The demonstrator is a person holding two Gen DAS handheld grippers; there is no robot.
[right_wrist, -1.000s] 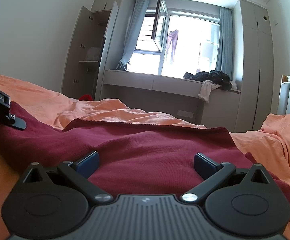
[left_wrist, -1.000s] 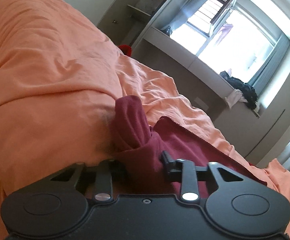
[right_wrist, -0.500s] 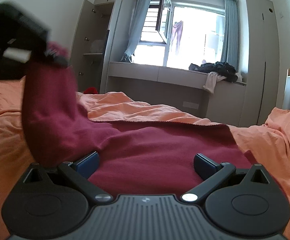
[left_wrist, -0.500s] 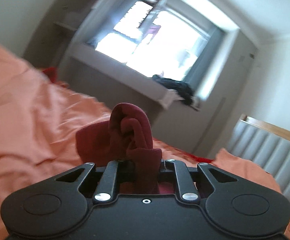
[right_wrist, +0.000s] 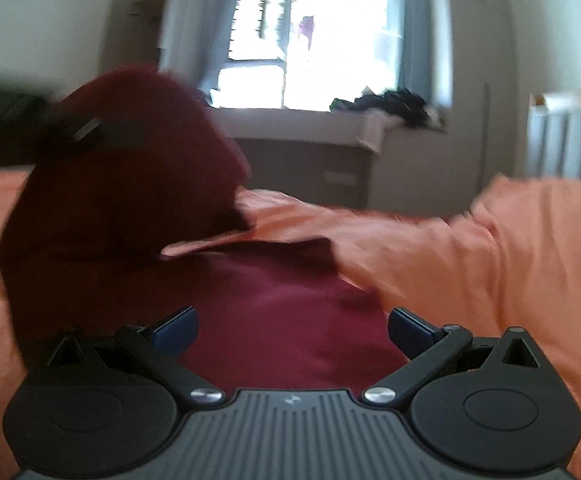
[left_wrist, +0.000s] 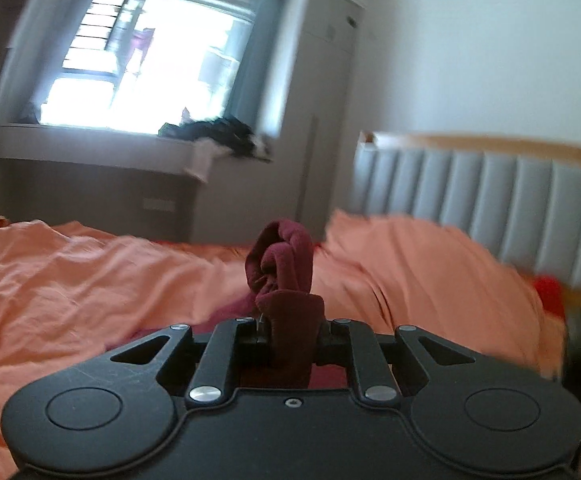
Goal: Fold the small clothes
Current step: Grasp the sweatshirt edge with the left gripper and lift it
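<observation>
A dark red garment (right_wrist: 274,320) lies on the orange bedsheet (right_wrist: 530,248). My left gripper (left_wrist: 288,330) is shut on a bunched edge of the garment (left_wrist: 286,276) and holds it lifted above the bed. In the right wrist view the left gripper (right_wrist: 70,130) shows blurred at upper left, with the raised red cloth (right_wrist: 130,176) hanging from it over the flat part. My right gripper (right_wrist: 292,326) is open and empty, its blue pads (right_wrist: 176,322) low over the flat part of the garment.
The orange bedsheet (left_wrist: 70,280) is rumpled all around. A grey padded headboard (left_wrist: 490,200) stands at the right. A window ledge with dark clothes (left_wrist: 218,136) and a wardrobe are beyond the bed.
My left gripper closed on the garment's edge, lifted it and swung it to the right over the rest of the garment. My right gripper stayed open and shifted slightly.
</observation>
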